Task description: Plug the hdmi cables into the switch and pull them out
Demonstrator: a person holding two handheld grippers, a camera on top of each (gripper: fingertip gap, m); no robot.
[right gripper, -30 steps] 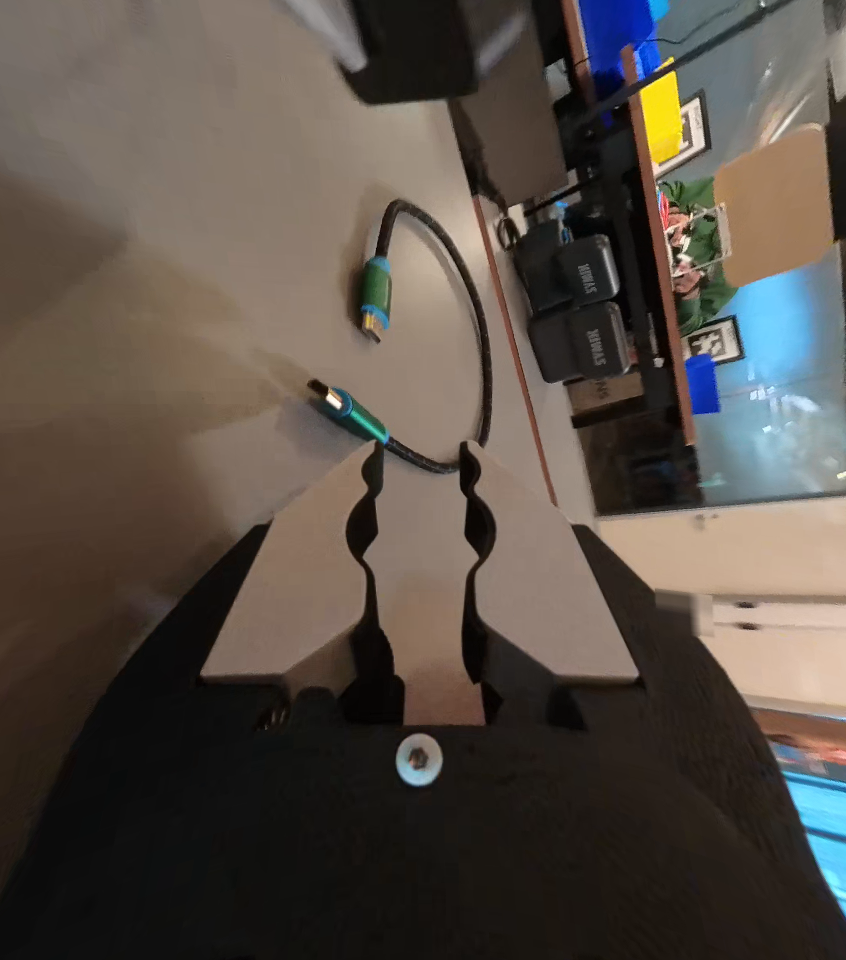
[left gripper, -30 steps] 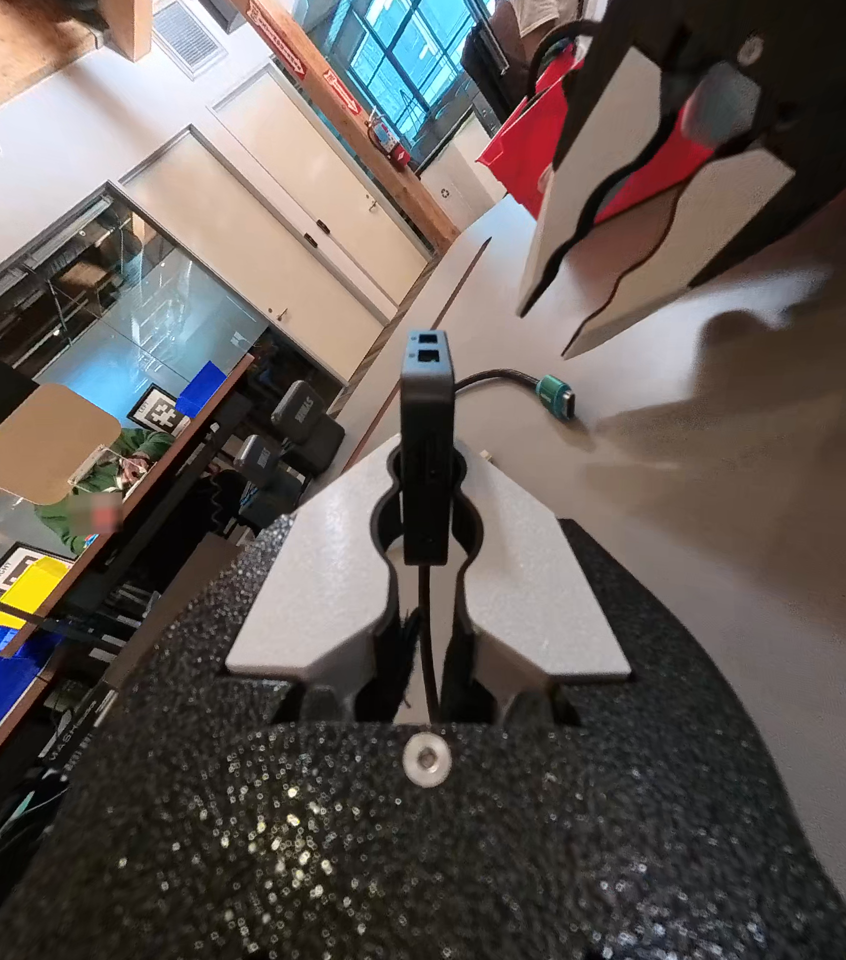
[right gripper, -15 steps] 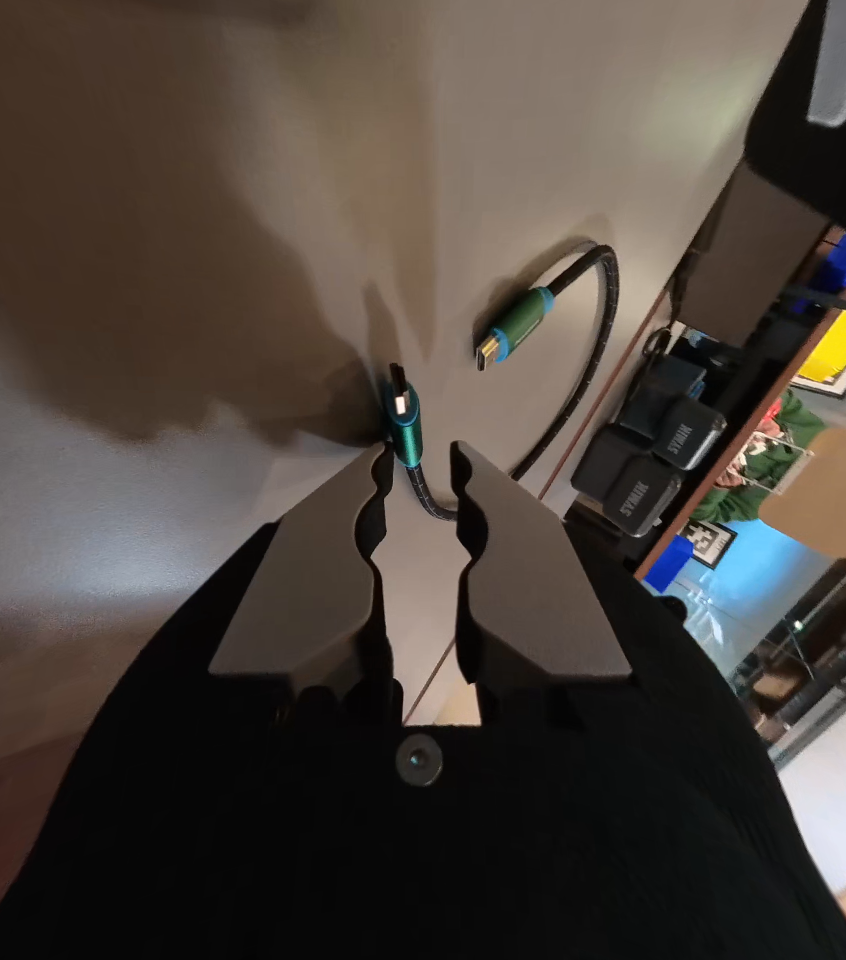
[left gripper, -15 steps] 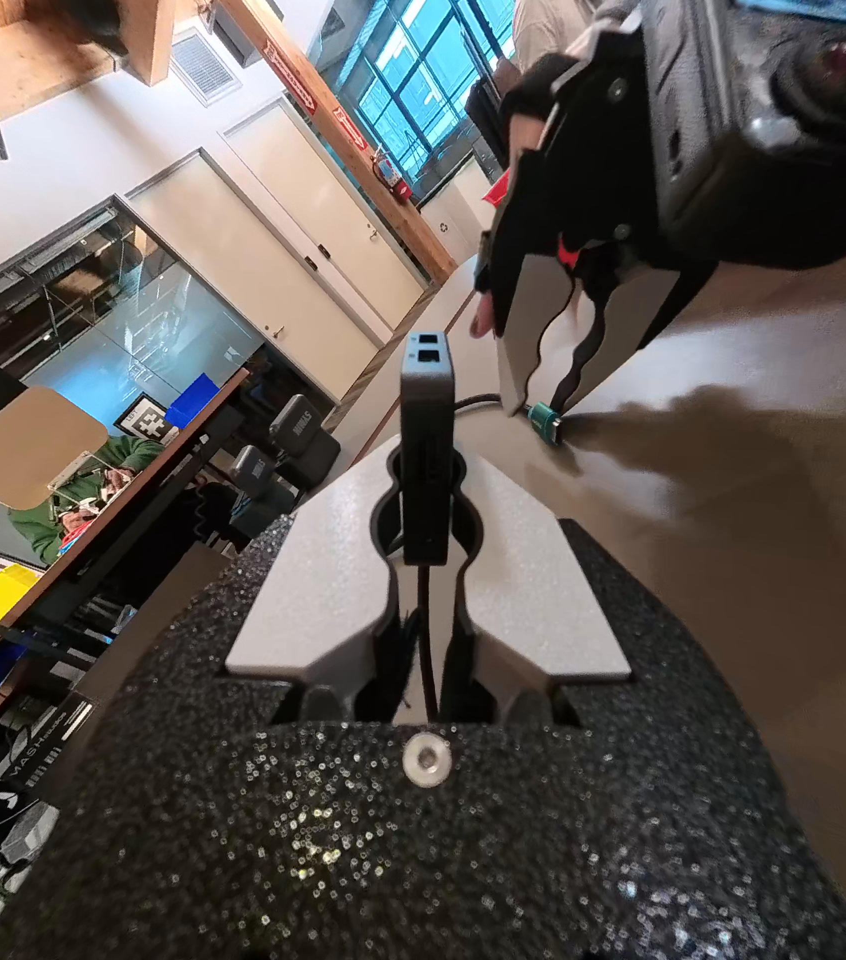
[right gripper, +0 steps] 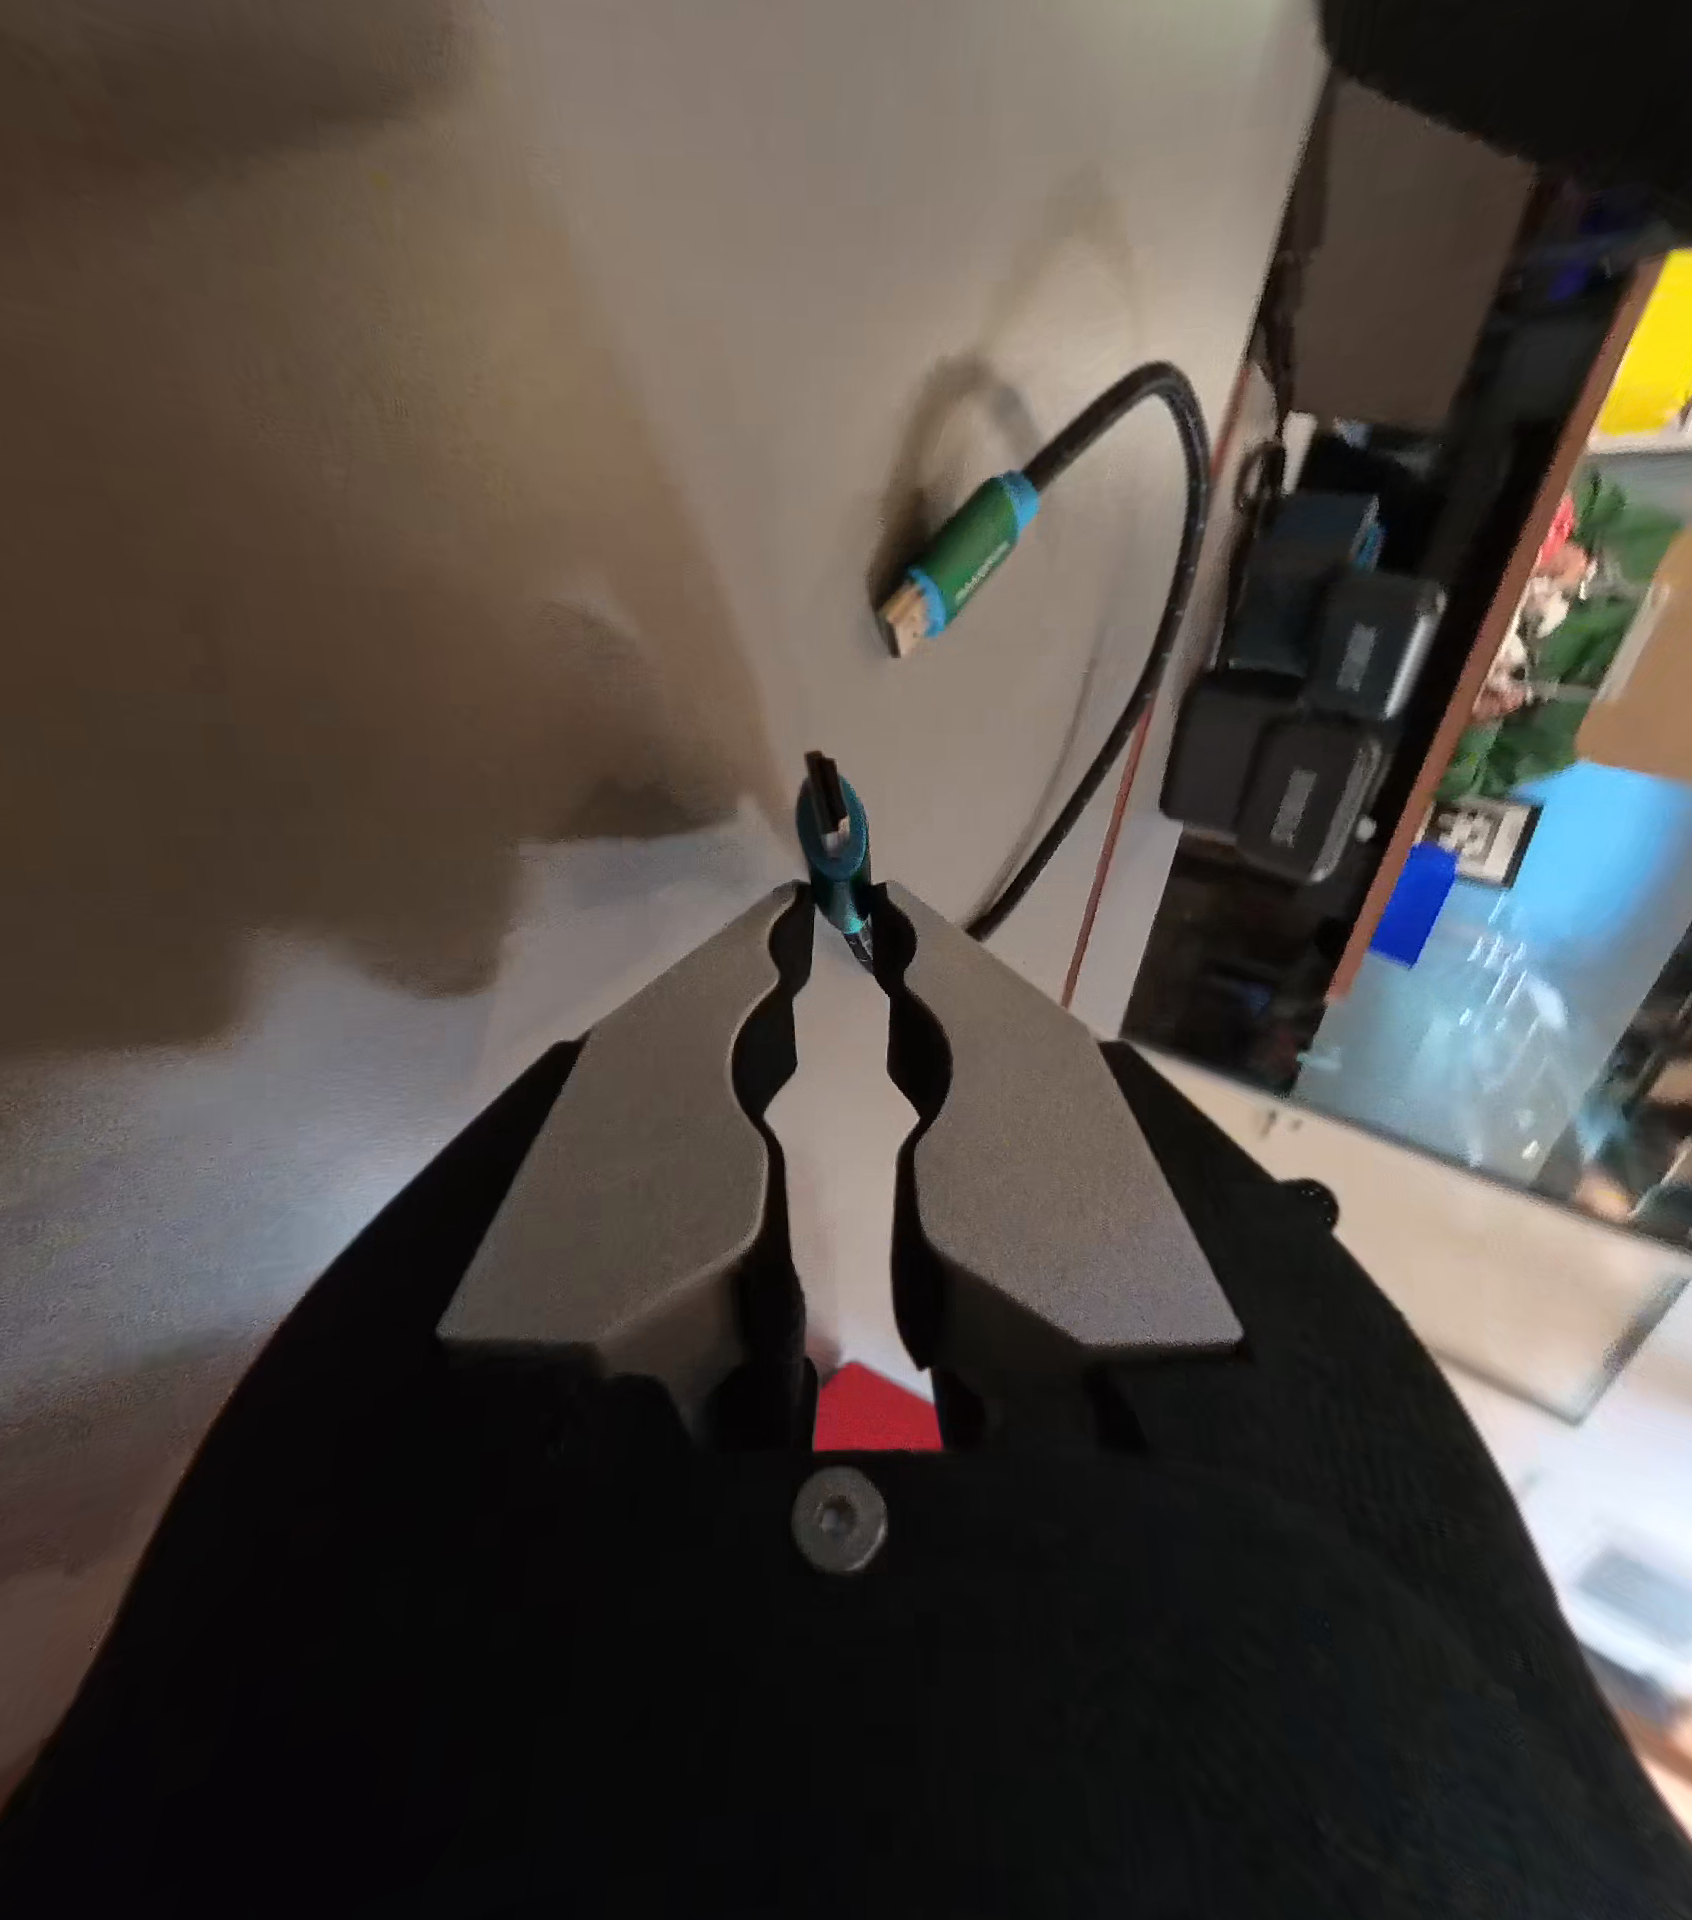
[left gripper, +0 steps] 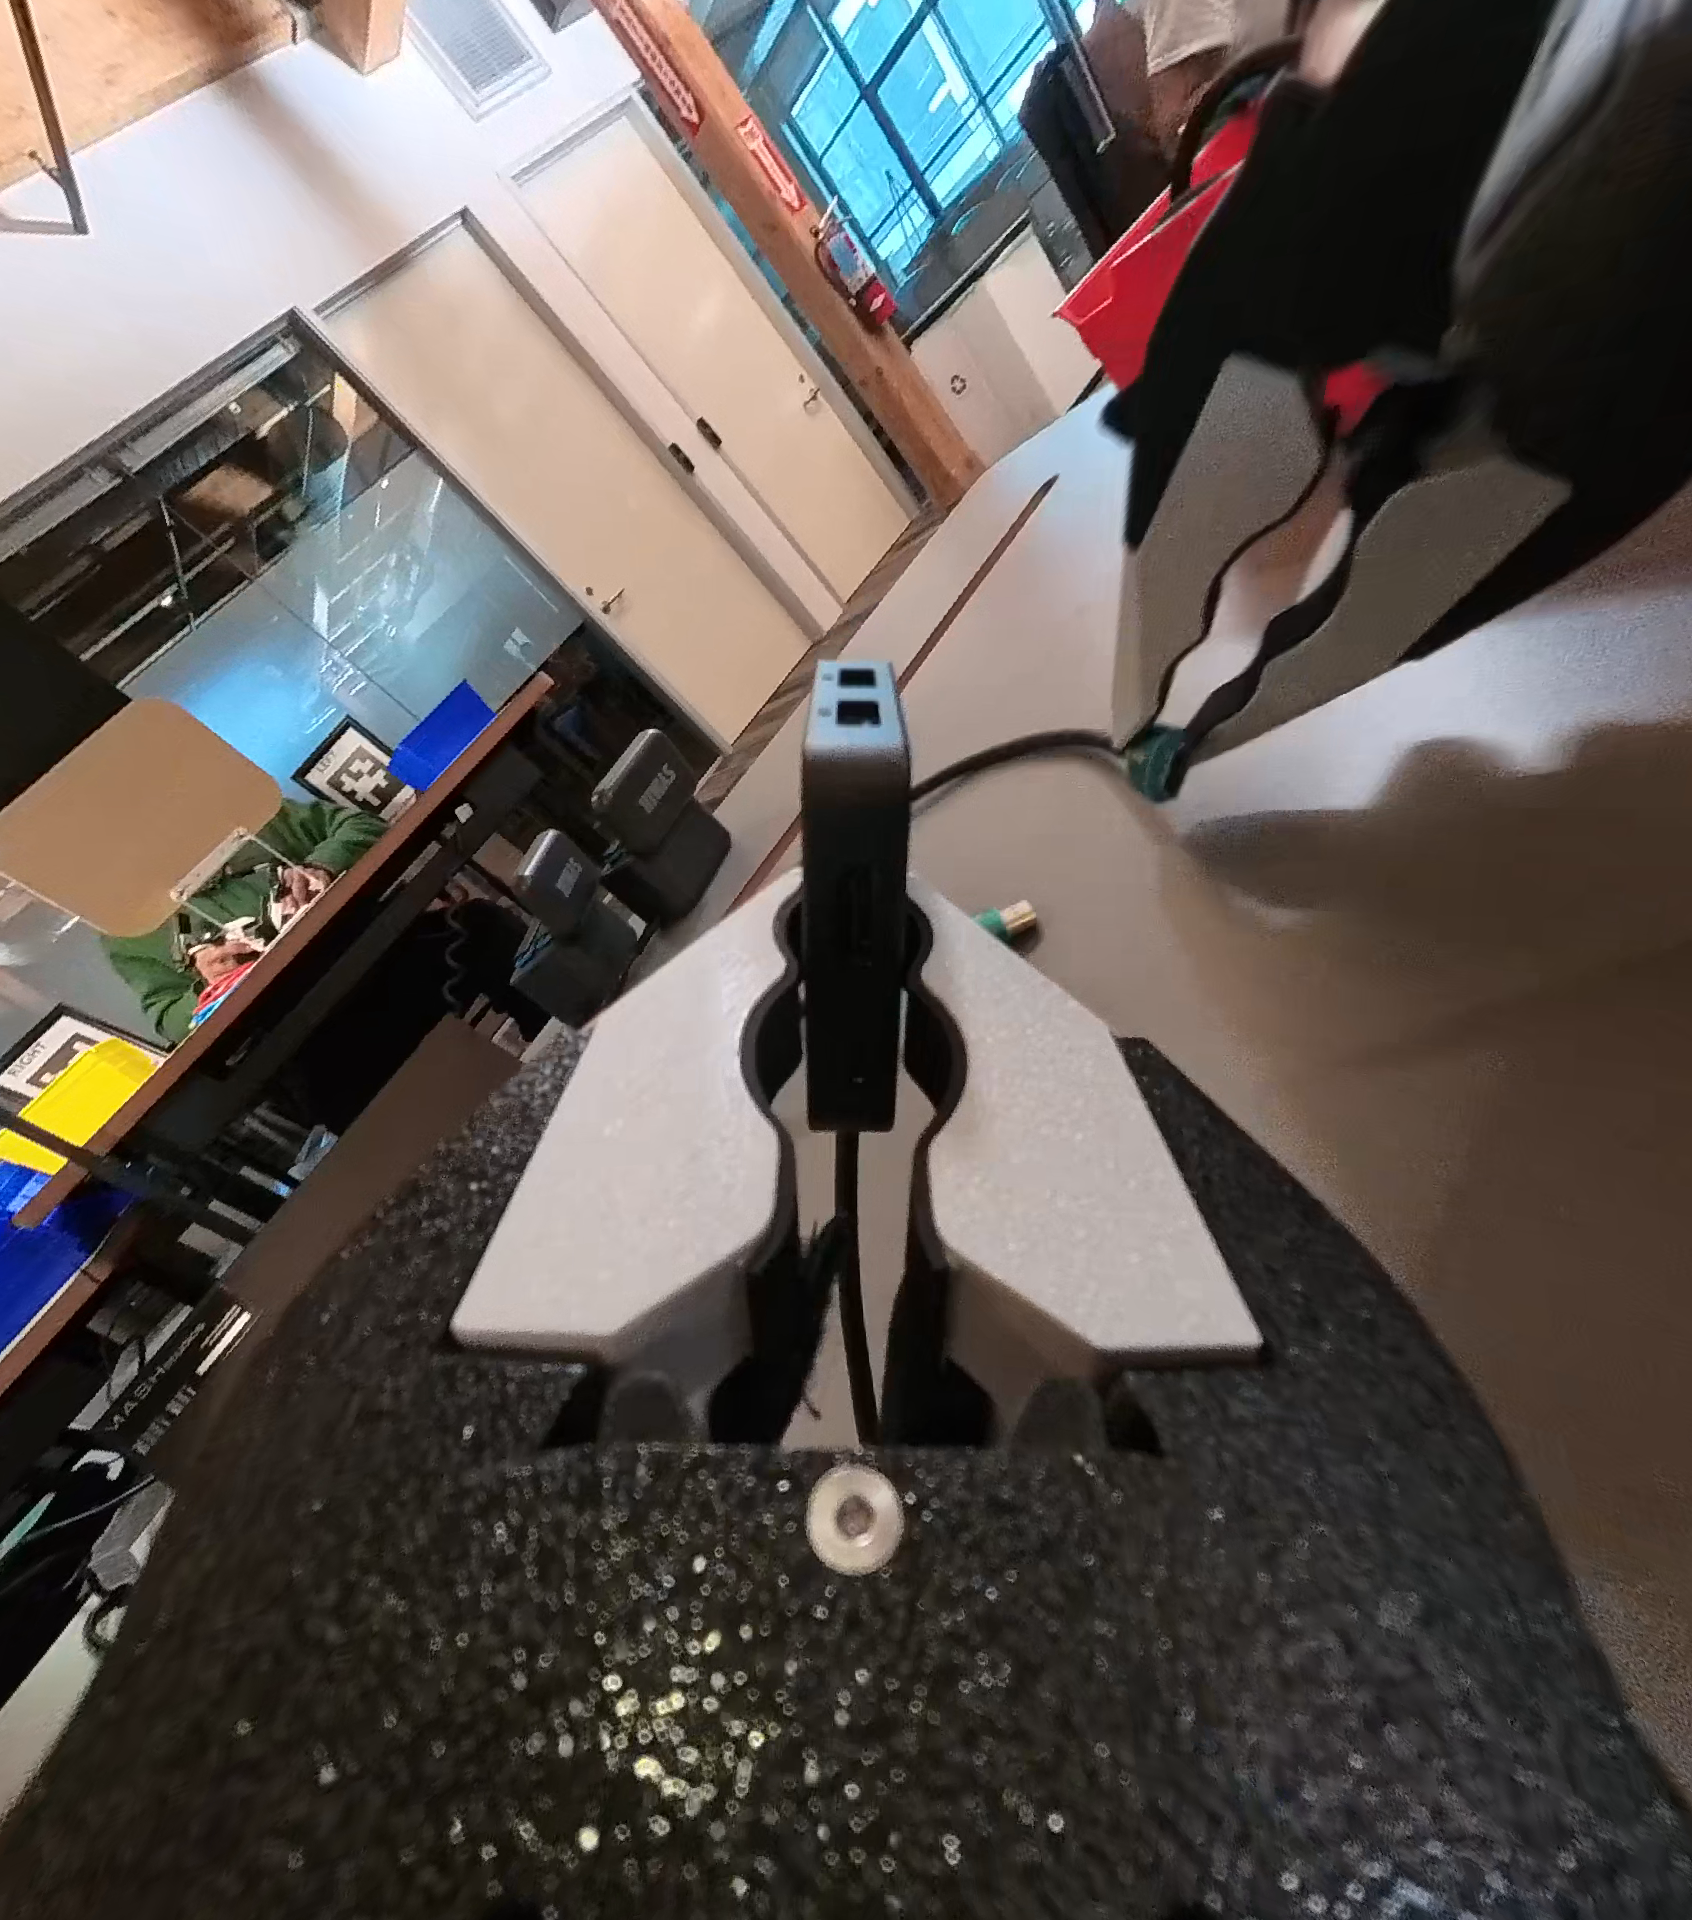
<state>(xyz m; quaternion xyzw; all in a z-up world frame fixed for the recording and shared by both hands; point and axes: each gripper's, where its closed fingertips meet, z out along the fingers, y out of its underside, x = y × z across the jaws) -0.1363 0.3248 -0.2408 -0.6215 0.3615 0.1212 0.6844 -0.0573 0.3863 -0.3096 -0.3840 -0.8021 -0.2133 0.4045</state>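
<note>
My left gripper [left gripper: 852, 920] is shut on a black HDMI switch [left gripper: 854, 831], held edge-up with two empty ports on its far end. Its thin black lead runs back between the fingers. My right gripper [right gripper: 842, 891] is shut on the teal plug [right gripper: 829, 831] of a black braided HDMI cable [right gripper: 1169, 582], with the metal tip pointing away from me. In the left wrist view the right gripper [left gripper: 1162, 732] sits beyond the switch, to its right, pinching the teal plug [left gripper: 1156, 767] just above the grey table [left gripper: 1444, 935]. A second green plug [right gripper: 961, 566] lies loose on the table, also visible in the left wrist view [left gripper: 1006, 920].
The table's edge [right gripper: 1112, 852] runs close beside the cable. Past it stand several dark boxes [right gripper: 1309, 727] on the floor, and a brown desk [left gripper: 322, 914] with blue and yellow bins. A person in green [left gripper: 229, 935] sits behind that desk. A red object [left gripper: 1133, 291] stands at the far end. One gripper's finger ends stand about 12 centimetres off the other's.
My right gripper came down over the teal plug, closed on it and tilted it up off the table. My left gripper still holds the switch in the same pose.
</note>
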